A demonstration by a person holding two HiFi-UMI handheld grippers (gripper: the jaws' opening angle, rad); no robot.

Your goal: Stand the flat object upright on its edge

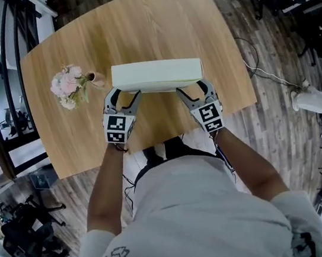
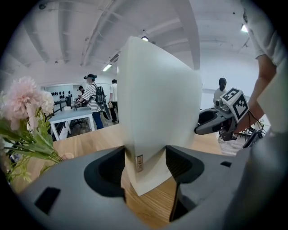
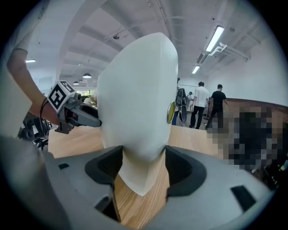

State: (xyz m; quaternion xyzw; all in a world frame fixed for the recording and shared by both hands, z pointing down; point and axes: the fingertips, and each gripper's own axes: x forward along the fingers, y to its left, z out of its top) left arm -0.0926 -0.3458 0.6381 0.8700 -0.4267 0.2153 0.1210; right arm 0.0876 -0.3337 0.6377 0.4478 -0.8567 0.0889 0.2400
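Note:
A long white flat box (image 1: 156, 75) stands upright on its long edge on the wooden table (image 1: 134, 27). My left gripper (image 1: 123, 94) holds the box's left end, and the left gripper view shows the box (image 2: 157, 112) wedged between both jaws of that gripper (image 2: 145, 166). My right gripper (image 1: 194, 87) straddles the right end. In the right gripper view the box (image 3: 137, 103) rises between the wide-set jaws of that gripper (image 3: 144, 166), close to both, with no clear press. Each gripper shows in the other's view, the right (image 2: 220, 119) and the left (image 3: 74, 114).
A small vase of pink flowers (image 1: 70, 87) stands on the table just left of the box, close to my left gripper, and shows in the left gripper view as flowers (image 2: 24, 117). The table's near edge runs under my hands. People stand in the room behind.

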